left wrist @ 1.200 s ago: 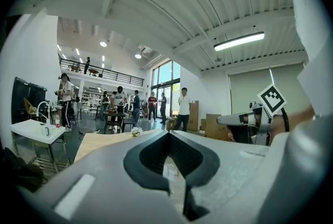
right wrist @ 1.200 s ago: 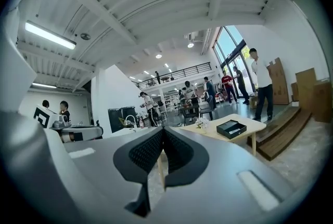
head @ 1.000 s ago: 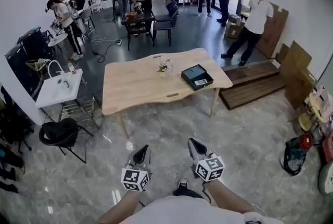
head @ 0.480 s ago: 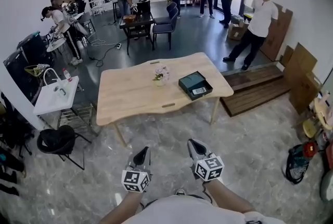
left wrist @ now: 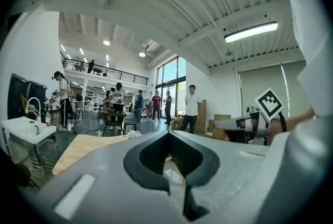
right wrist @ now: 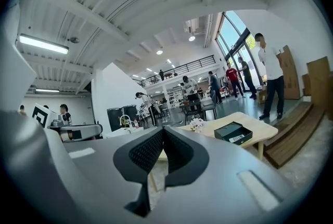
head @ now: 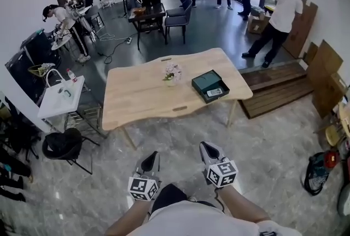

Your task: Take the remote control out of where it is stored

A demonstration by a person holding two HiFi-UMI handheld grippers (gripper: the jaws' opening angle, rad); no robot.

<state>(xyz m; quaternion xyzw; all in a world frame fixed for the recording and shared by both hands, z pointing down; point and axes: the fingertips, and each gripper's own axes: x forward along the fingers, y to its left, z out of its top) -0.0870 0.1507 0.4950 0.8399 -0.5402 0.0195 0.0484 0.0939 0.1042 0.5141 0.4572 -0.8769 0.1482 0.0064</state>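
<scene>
Box point(head: 210, 86) on table point(head: 141, 93), right claw point(head: 206, 148) closed

Pale matt wooden table point(head: 142, 95) on a glossy marbled floor point(head: 262, 147).

Left tool point(head: 151, 156) and right tool point(head: 207, 147), jaws together, empty

The left gripper point(head: 150, 157) and right gripper point(head: 208, 147) are grey with black jaw linings. Each carries a cube point(head: 143, 188) of black-and-white square markers. The person wears a white top point(head: 191, 221).
</scene>
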